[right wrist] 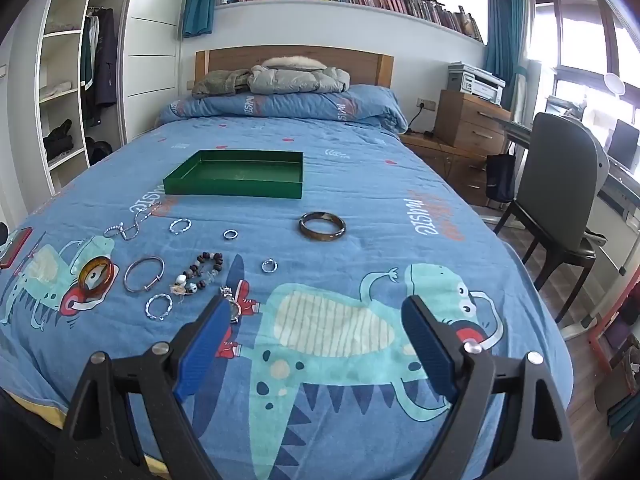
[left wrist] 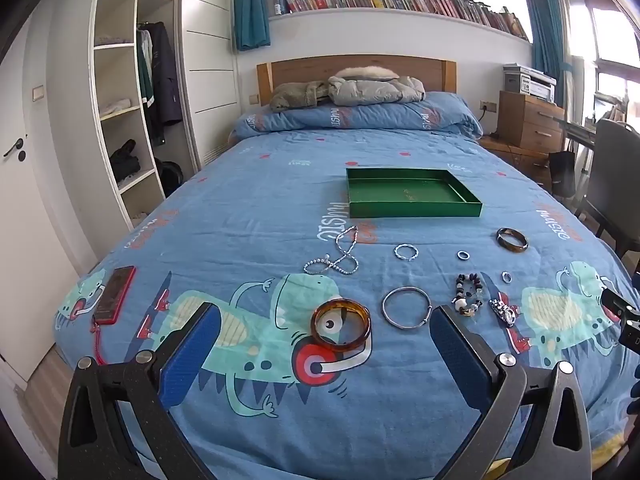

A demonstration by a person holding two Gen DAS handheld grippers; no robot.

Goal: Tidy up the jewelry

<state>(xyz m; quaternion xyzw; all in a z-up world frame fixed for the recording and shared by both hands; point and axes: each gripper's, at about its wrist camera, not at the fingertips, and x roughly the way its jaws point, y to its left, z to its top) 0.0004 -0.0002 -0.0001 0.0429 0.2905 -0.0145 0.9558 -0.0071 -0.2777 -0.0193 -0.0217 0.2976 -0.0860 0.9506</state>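
Jewelry lies spread on the blue bed cover in front of an empty green tray [left wrist: 412, 210] [right wrist: 236, 191]. An amber bangle [left wrist: 341, 325] [right wrist: 95, 276] lies just ahead of my open left gripper [left wrist: 326, 320], between its fingers. Near it lie a silver bangle [left wrist: 406, 307] [right wrist: 144, 274], a bead bracelet [left wrist: 469, 293] [right wrist: 202, 272], a watch [left wrist: 505, 312] [right wrist: 234, 304], a pearl necklace [left wrist: 340, 258] [right wrist: 134, 224], a dark bangle [left wrist: 512, 240] [right wrist: 322, 226] and small rings [left wrist: 406, 252] [right wrist: 270, 266]. My right gripper [right wrist: 316, 316] is open and empty above the bed.
A red phone [left wrist: 114, 294] lies at the bed's left edge. Wardrobe shelves [left wrist: 120, 120] stand left. A chair [right wrist: 560, 184], a wooden drawer unit [right wrist: 468, 124] and a desk stand right. Coats lie on the pillow [left wrist: 360, 88].
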